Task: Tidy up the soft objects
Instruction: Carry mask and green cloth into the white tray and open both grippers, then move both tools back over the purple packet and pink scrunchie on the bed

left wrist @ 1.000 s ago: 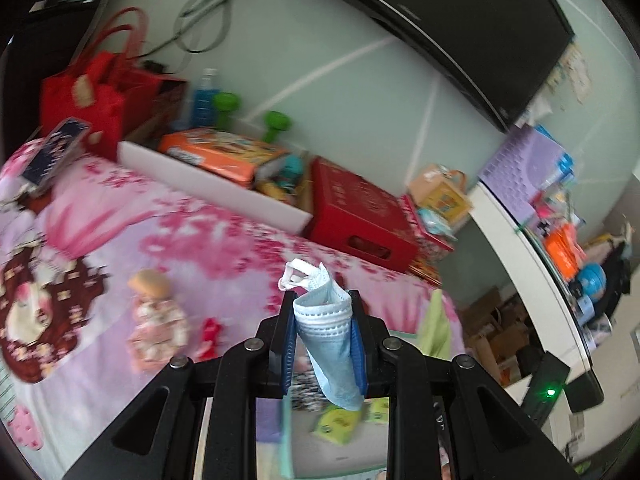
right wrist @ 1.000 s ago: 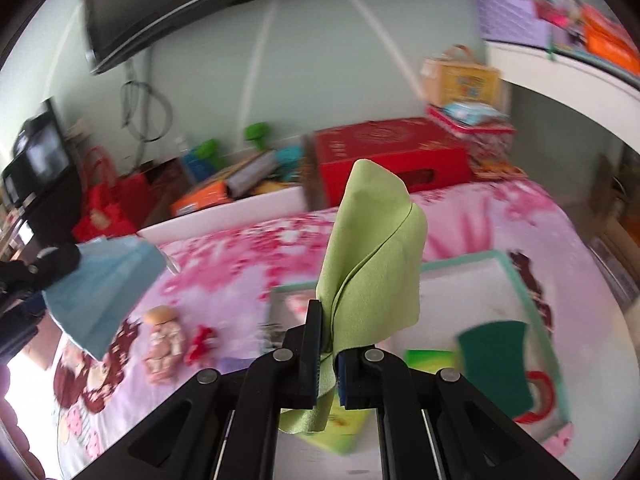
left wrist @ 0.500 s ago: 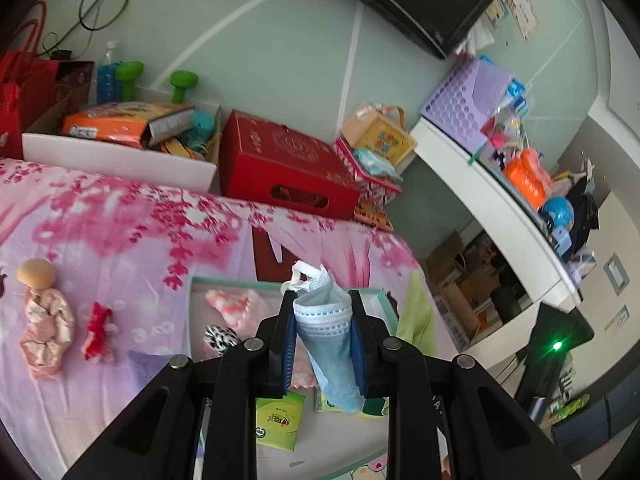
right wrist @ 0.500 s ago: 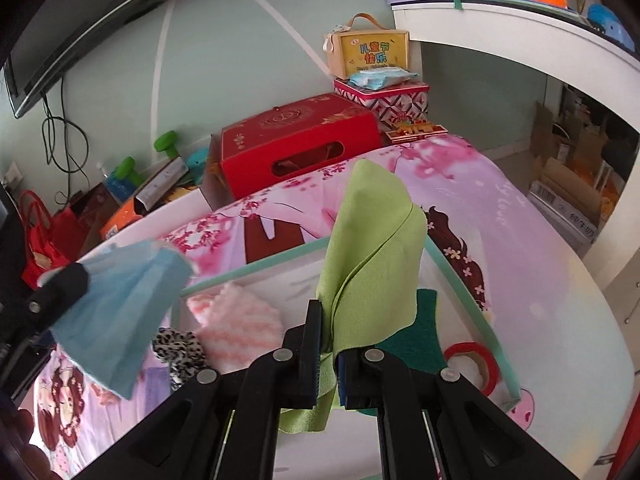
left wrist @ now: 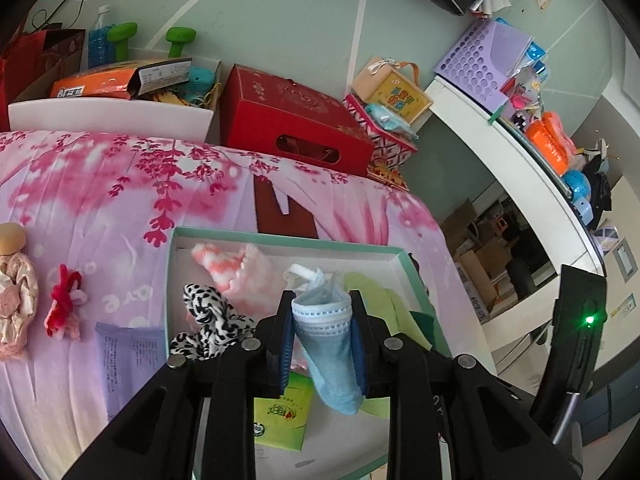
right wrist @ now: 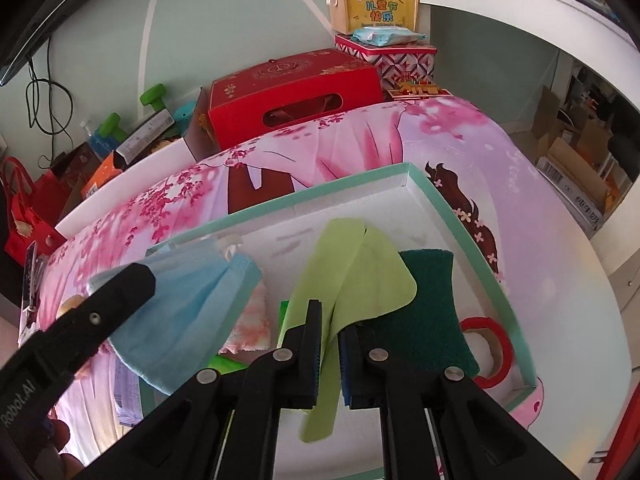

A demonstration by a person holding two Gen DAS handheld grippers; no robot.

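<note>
Over the teal-rimmed white box (left wrist: pixel 280 236) on the pink bed, my left gripper (left wrist: pixel 322 296) has a folded blue face mask (left wrist: pixel 324 340) hanging between its pads. Its jaws are opening, but the pads still touch the mask. My right gripper (right wrist: pixel 330 312) pinches a light green cloth (right wrist: pixel 352 272), whose top droops forward into the box (right wrist: pixel 460 224); these jaws are also starting to open. The mask (right wrist: pixel 180 320) hangs to its left. A dark green scouring pad (right wrist: pixel 424 320), a pink fluffy cloth (left wrist: pixel 236 264), a spotted scrunchie (left wrist: pixel 208 320) and a green tissue pack (left wrist: pixel 284 416) lie inside.
Left of the box on the sheet lie a small doll (left wrist: pixel 12 280), a red bow (left wrist: pixel 64 304) and a purple packet (left wrist: pixel 128 352). A red tape ring (right wrist: pixel 492 344) sits in the box's right corner. A red carton (left wrist: pixel 292 120) and a white bin (left wrist: pixel 108 116) line the wall; a white desk (left wrist: pixel 500 152) stands right.
Both grippers have come down and swung from the doll side to over the box. The green cloth, which stood upright, now flops forward. The mask still hangs in the left gripper.
</note>
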